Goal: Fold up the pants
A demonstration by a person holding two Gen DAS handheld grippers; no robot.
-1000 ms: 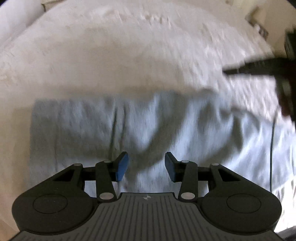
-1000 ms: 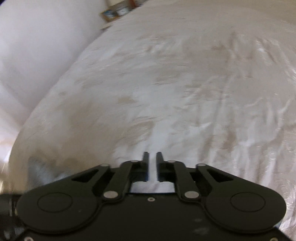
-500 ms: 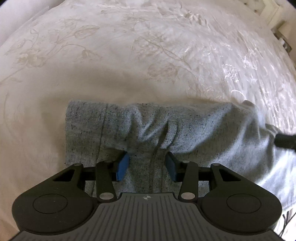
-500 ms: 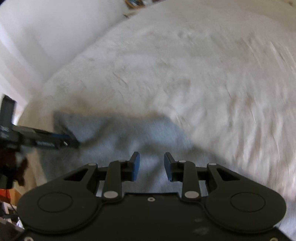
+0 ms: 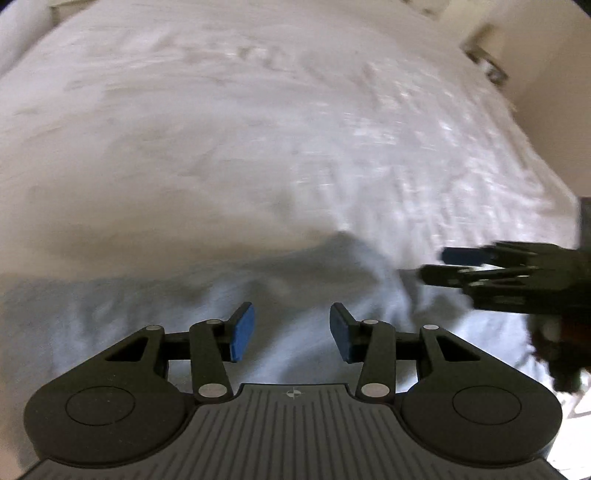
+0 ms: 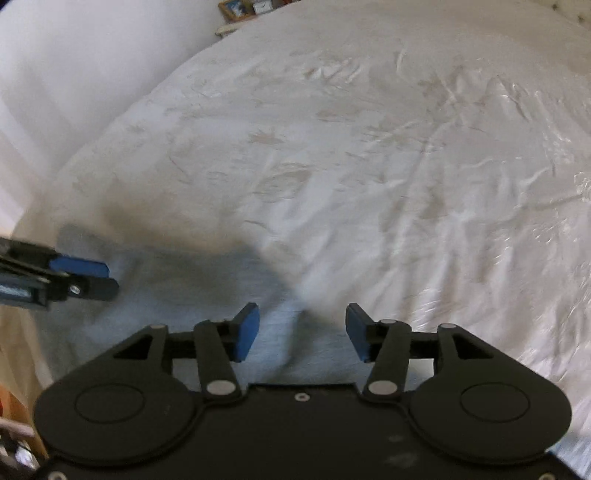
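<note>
The grey pants lie folded on the white bed, blurred by motion in the left wrist view. My left gripper is open and empty just above the cloth. The pants also show in the right wrist view. My right gripper is open and empty over their right part. The right gripper's fingers enter the left wrist view from the right, beside the pants' peaked edge. The left gripper's fingers enter the right wrist view from the left, above the pants' left end.
The white embroidered bedspread stretches far beyond the pants. White pillows or a wall stand at the back left. A small shelf with picture frames is at the far edge. A bedside item is at the far right.
Both grippers have lifted and drawn back from the pants. My right gripper has opened wider, from shut a second ago. The pants stay on the bed.
</note>
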